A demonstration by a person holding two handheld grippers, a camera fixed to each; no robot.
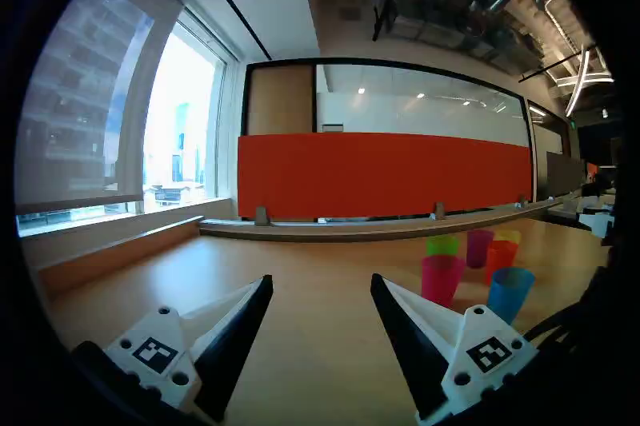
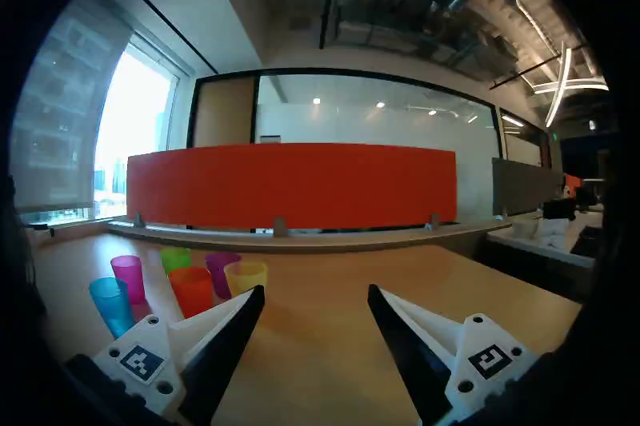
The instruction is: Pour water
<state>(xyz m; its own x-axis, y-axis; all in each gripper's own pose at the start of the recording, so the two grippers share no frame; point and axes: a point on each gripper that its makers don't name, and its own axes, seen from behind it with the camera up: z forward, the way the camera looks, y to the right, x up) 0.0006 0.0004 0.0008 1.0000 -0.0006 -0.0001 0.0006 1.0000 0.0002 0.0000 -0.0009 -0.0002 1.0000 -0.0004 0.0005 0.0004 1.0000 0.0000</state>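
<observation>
Now empty, the left hand-held gripper (image 1: 321, 280) sits at the bottom centre of the left gripper view, its fingers spread wide over the bare wooden bench (image 1: 240, 258) with nothing between them. The right hand-held gripper (image 2: 316, 290), bottom centre of the right gripper view, is spread the same way and carries nothing. Outward from there, six cups (image 1: 478, 254) stand upright in a tight cluster at the lower right of the left gripper view and the lower left of the right gripper view, in front of a red partition (image 1: 384, 174). They are small translucent plastic tumblers in blue, pink, orange, green, purple and yellow; whether any holds water cannot be told. The step appears to be a first reach. It is best made at an outer cup, the blue cup (image 2: 112, 304) or pink cup (image 2: 128, 276), gripped mid-wall from the open side and kept level so neighbours are not knocked.
</observation>
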